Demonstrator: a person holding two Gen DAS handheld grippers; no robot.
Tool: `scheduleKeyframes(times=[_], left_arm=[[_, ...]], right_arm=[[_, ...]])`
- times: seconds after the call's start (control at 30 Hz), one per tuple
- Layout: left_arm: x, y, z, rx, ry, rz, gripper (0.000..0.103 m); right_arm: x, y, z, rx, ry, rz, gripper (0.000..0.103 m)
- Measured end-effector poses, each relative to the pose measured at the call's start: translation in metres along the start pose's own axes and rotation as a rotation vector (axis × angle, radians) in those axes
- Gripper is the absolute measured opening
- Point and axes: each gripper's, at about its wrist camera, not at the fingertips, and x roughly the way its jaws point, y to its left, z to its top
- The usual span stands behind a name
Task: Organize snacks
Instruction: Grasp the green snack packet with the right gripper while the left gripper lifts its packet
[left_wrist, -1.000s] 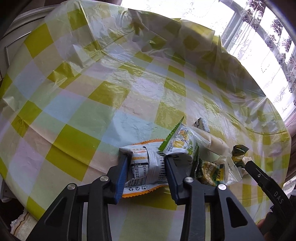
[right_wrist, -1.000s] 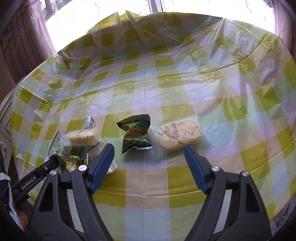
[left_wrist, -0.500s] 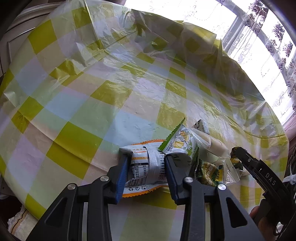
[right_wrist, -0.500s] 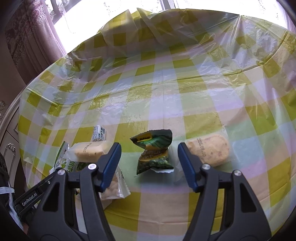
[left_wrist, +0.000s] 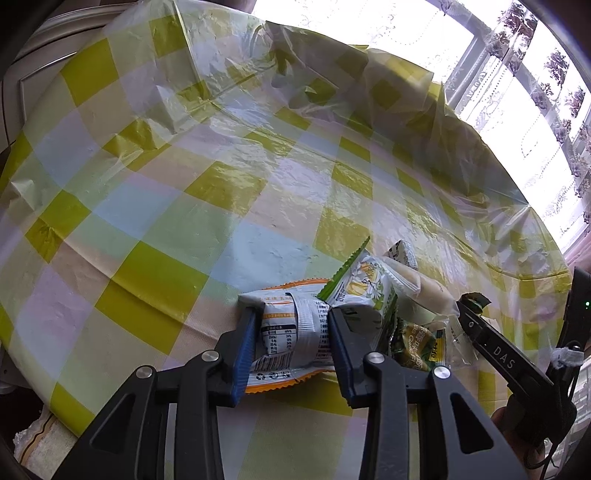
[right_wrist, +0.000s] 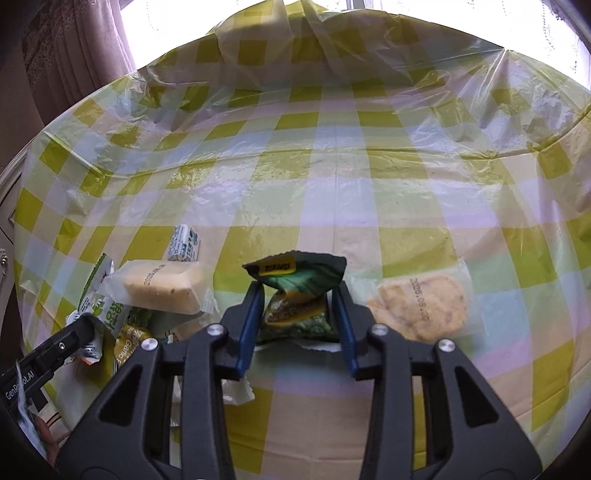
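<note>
A: What has the left gripper (left_wrist: 291, 332) got?

B: It is clamped on a white snack packet with an orange edge (left_wrist: 286, 334), low in the middle of the left wrist view. Both blue pads press the packet's sides, and the packet lies on the checked tablecloth (left_wrist: 155, 206).

A: And the right gripper (right_wrist: 297, 314)?

B: Its jaws have just been closing around a dark green snack bag (right_wrist: 297, 295), centre of the right wrist view. The blue pads sit against the bag's two sides and it looks pinched, though I can't be sure how firmly.

A: Where are the other snacks?

B: In the right wrist view, a clear-wrapped pale cake (right_wrist: 421, 308) lies just right of the green bag, apart from it. To the left sits a pile: a clear-wrapped yellowish bar (right_wrist: 162, 288), a small white printed packet (right_wrist: 184, 248) just above it, and a green-and-white packet (right_wrist: 99, 295) at the far left, beside the left gripper's black finger.

A: Does the left wrist view show that pile?

B: Yes, at lower right, crowded against the held packet.
</note>
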Motion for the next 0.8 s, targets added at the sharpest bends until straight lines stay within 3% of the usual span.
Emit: scheduleKeyframes(times=[0.23,0.8], left_arm=[[-0.006,0.004,-0.001,-0.014,-0.025,-0.001,0.037],[-0.033,0.009,-0.011,-0.019,-0.078,-0.003,0.036]], right_arm=[[-0.004,0.001,-0.003,-0.003,-0.013,-0.020,0.036],[-0.057,-0.003,-0.023,0.011,-0.060,-0.040,0.036]])
